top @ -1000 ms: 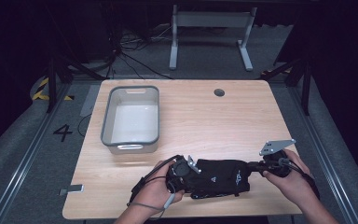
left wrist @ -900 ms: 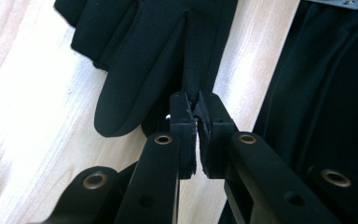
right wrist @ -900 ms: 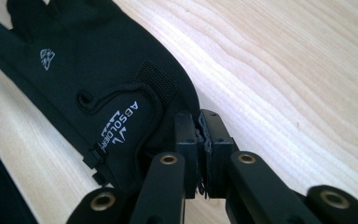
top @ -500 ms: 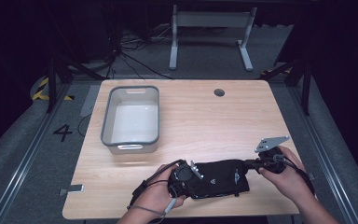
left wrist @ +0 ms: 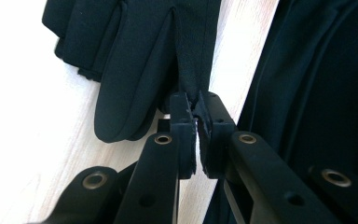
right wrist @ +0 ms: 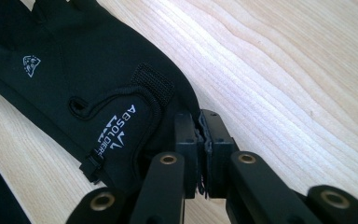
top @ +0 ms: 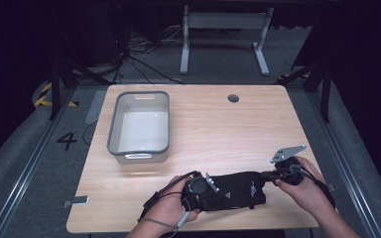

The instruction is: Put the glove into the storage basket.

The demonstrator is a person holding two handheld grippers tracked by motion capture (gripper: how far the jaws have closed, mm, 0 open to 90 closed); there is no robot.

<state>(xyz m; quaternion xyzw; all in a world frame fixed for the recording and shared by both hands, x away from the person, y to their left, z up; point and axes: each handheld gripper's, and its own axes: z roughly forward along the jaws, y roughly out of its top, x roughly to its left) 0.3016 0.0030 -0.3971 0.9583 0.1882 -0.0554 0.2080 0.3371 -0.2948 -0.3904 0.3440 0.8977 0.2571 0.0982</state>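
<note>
Black gloves [top: 235, 191] lie in a flat bundle on the wooden table [top: 213, 129], near its front edge. My left gripper [top: 209, 190] is at the bundle's left end. In the left gripper view it [left wrist: 196, 105] is shut on a fold of black glove fabric [left wrist: 140, 60] by the glove's fingers, with more dark fabric [left wrist: 317, 84] to the right. My right gripper [top: 267, 175] is at the bundle's right end. In the right gripper view it [right wrist: 200, 119] is shut on the cuff edge of a glove [right wrist: 88, 79] with white lettering.
A grey-rimmed white bin [top: 140, 126] stands on the left half of the table, with nothing in it. A round cable hole [top: 233, 98] is at the back. A metal stand [top: 223, 34] stands on the floor beyond the table.
My right gripper has edged slightly to the left. The gloves and my left gripper have stayed where they were.
</note>
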